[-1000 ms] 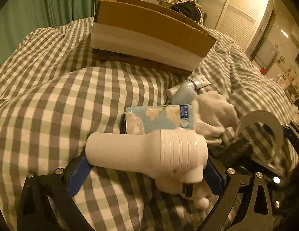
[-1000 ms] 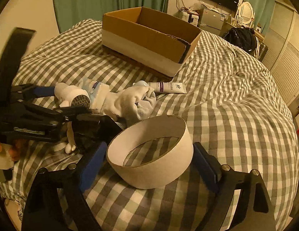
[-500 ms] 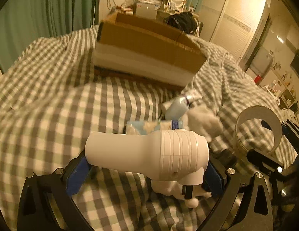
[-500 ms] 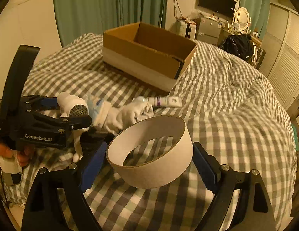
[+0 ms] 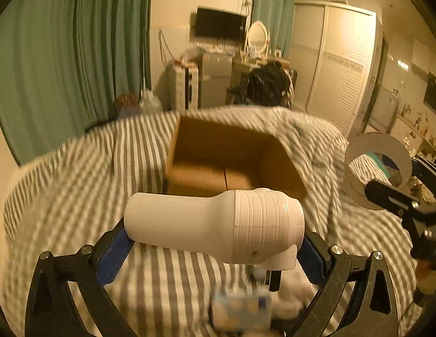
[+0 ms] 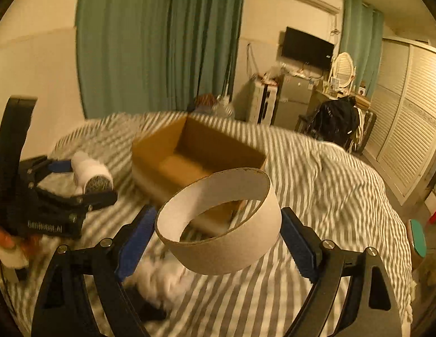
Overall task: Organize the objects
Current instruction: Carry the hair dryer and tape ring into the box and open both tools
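The left gripper (image 5: 215, 248) is clamped across a white hair dryer (image 5: 215, 226), which lies sideways between the blue pads (image 5: 112, 255) above the checked bedspread (image 5: 77, 185). The right gripper (image 6: 218, 237) grips a wide cardboard ring (image 6: 220, 241) by its outer wall, the ring tilted with its opening facing up and forward. An open cardboard box (image 5: 232, 160) sits on the bed just beyond both grippers, its brown floor visible. Below the hair dryer, on the bed, lie a blurred light blue packet (image 5: 240, 309) and something white and soft (image 5: 291, 289). In the right wrist view, the left gripper and its hair dryer hang just left of the box (image 6: 195, 163)
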`<state>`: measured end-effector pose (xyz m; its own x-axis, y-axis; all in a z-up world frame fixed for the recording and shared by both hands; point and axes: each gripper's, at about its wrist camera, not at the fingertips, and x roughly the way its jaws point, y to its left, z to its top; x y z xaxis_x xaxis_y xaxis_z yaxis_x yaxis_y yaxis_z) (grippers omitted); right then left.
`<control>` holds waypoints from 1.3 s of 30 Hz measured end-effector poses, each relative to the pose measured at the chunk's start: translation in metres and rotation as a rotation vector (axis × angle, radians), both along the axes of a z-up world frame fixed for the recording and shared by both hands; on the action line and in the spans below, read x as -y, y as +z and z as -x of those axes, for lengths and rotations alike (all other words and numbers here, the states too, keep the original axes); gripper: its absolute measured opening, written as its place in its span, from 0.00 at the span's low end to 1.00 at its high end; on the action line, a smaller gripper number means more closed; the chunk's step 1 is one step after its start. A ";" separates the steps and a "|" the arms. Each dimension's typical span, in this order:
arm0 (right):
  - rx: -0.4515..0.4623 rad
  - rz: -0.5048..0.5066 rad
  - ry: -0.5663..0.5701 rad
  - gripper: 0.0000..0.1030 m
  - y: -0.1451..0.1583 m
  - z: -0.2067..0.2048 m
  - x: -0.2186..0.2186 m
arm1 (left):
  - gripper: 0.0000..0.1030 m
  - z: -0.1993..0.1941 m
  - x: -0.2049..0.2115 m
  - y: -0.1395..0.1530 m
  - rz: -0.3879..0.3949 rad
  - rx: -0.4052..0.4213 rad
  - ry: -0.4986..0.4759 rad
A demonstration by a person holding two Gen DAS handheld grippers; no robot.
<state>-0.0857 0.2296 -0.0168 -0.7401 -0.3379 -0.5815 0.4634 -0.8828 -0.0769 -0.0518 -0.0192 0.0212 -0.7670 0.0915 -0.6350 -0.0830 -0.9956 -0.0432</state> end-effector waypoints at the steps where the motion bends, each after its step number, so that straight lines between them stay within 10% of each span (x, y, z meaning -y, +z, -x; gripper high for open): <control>1: 0.000 0.017 -0.005 0.85 0.005 0.009 0.000 | 1.00 0.011 -0.001 0.006 0.017 -0.019 0.000; 13: 0.000 0.127 -0.050 0.85 0.026 0.150 0.033 | 1.00 0.147 -0.012 0.003 0.108 -0.010 -0.021; 21: 0.114 0.178 -0.093 0.85 -0.025 0.223 0.042 | 1.00 0.177 -0.021 -0.050 0.117 0.042 -0.095; 28: 0.233 0.227 -0.058 0.87 -0.068 0.231 0.038 | 1.00 0.166 -0.036 -0.063 0.161 0.013 -0.173; 39: 0.161 0.208 -0.089 0.94 -0.041 0.202 0.032 | 1.00 0.146 -0.028 -0.050 0.118 0.010 -0.120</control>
<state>-0.2878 0.1972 -0.0582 -0.6759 -0.3998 -0.6191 0.3745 -0.9099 0.1787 -0.1975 0.0085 -0.0289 -0.7486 0.1062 -0.6544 -0.2015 -0.9768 0.0719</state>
